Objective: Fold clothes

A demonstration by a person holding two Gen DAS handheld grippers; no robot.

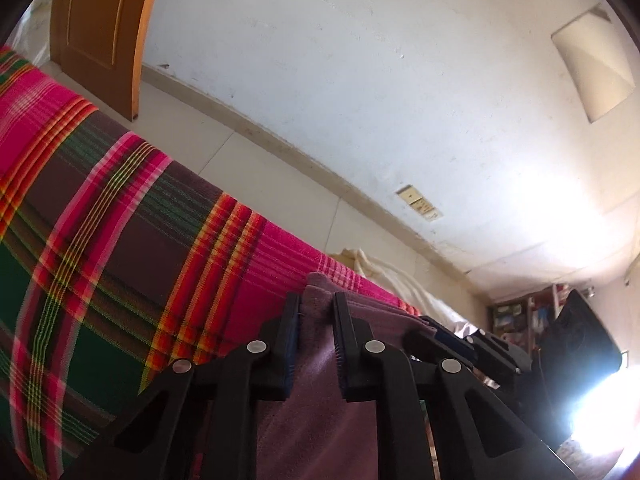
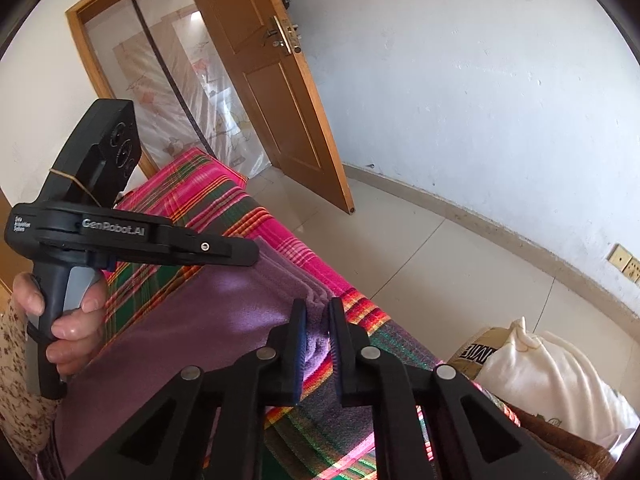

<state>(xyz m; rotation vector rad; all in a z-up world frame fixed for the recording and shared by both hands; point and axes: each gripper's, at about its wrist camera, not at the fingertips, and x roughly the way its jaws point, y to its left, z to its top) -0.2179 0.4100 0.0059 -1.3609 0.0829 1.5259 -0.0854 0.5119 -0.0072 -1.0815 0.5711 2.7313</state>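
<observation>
A purple cloth (image 2: 224,300) lies on a bed covered with a pink, green and red plaid spread (image 2: 208,196). In the right wrist view my right gripper (image 2: 317,322) is shut on the near corner of the cloth's layered edge. Further along that same edge, my left gripper (image 2: 244,251) grips the cloth, and a hand (image 2: 68,320) holds its handle. In the left wrist view the left gripper (image 1: 318,326) is shut on a raised fold of the purple cloth (image 1: 316,420), pads pressing both sides. The right gripper (image 1: 460,340) shows just beyond it at the right.
The bed's edge runs along a pale tiled floor (image 2: 420,248). An open wooden door (image 2: 272,92) stands by a white wall (image 2: 480,100). A white bundle (image 2: 548,380) and a cardboard box lie past the bed's end. Cluttered shelves (image 1: 520,316) stand far right.
</observation>
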